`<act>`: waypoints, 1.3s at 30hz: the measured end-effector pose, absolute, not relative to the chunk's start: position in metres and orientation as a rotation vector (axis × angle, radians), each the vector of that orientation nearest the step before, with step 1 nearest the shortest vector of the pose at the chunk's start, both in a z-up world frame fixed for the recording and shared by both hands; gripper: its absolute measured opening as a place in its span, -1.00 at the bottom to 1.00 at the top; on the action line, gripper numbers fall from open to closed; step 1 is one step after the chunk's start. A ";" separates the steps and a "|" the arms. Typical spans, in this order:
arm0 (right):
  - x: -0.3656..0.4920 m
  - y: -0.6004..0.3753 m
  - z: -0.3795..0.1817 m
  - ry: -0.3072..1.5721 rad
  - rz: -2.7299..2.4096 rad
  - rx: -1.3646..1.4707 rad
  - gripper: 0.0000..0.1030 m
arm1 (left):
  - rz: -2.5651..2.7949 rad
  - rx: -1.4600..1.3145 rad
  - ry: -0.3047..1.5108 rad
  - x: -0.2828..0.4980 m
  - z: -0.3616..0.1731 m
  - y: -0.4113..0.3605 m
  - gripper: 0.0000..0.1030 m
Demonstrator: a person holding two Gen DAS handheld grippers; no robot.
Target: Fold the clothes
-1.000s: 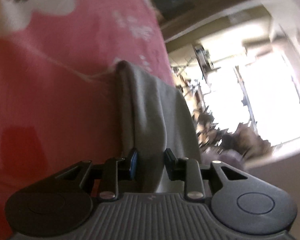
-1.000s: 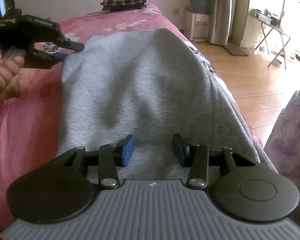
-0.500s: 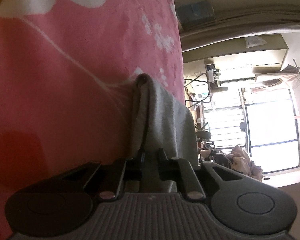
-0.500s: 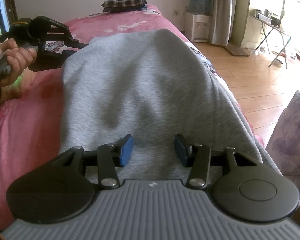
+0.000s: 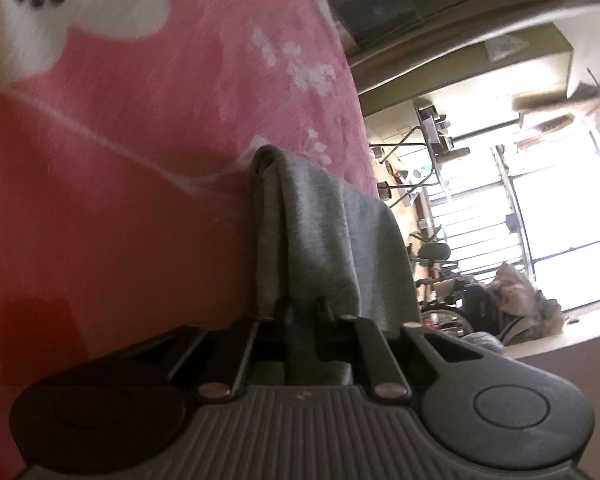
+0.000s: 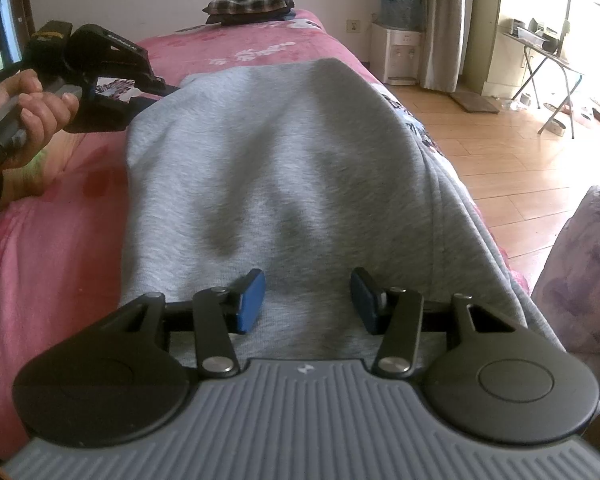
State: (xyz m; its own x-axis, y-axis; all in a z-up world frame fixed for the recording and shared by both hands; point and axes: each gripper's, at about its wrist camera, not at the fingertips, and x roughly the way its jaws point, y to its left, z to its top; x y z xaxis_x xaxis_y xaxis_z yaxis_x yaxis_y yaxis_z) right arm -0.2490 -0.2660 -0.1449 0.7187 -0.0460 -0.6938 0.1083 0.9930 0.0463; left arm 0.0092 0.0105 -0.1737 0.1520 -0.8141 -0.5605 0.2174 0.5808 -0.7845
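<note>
Left gripper [image 5: 304, 312] now clamped on grey garment [image 6: 284, 168], person's hand [image 6: 28, 120] right-view only

My right gripper [image 6: 307, 300]: black linkage arms, silver screws, blue pads [image 6: 252, 300], ribbed grey body. My left gripper [image 5: 303, 312]: same black arms, silver screws, ribbed grey housing.

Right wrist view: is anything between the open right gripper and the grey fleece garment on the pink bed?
Nothing visible. The right gripper hangs open directly over the grey fleece garment, bare cloth showing between its blue pads. The left gripper is shut on the garment's far left edge, well clear.
</note>
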 end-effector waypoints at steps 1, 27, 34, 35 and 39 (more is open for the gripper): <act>-0.249 -0.266 -0.145 0.764 -0.085 0.085 -0.05 | -0.810 -0.611 1.181 0.008 -0.170 0.012 -0.96; -0.227 -0.262 -0.124 0.841 -0.021 -0.034 -0.03 | -0.826 -0.416 1.037 -0.017 -0.130 0.079 -0.40; -0.176 -0.206 -0.078 0.792 0.193 -0.157 -0.03 | -0.998 -0.402 1.162 -0.032 -0.146 0.066 0.19; -0.170 -0.196 -0.077 0.790 0.214 -0.181 -0.03 | -1.018 -0.396 1.172 -0.034 -0.148 0.063 0.21; -0.159 -0.167 -0.080 0.777 0.264 -0.254 -0.03 | -1.063 -0.345 1.193 -0.043 -0.157 0.055 0.08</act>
State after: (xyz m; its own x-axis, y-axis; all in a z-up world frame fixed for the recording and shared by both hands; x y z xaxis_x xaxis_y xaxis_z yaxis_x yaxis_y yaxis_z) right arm -0.1590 -0.1673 -0.0801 0.6834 0.1400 -0.7165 -0.3254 0.9370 -0.1272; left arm -0.0427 0.0548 -0.1571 -0.0161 -0.8128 -0.5823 0.4851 0.5029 -0.7154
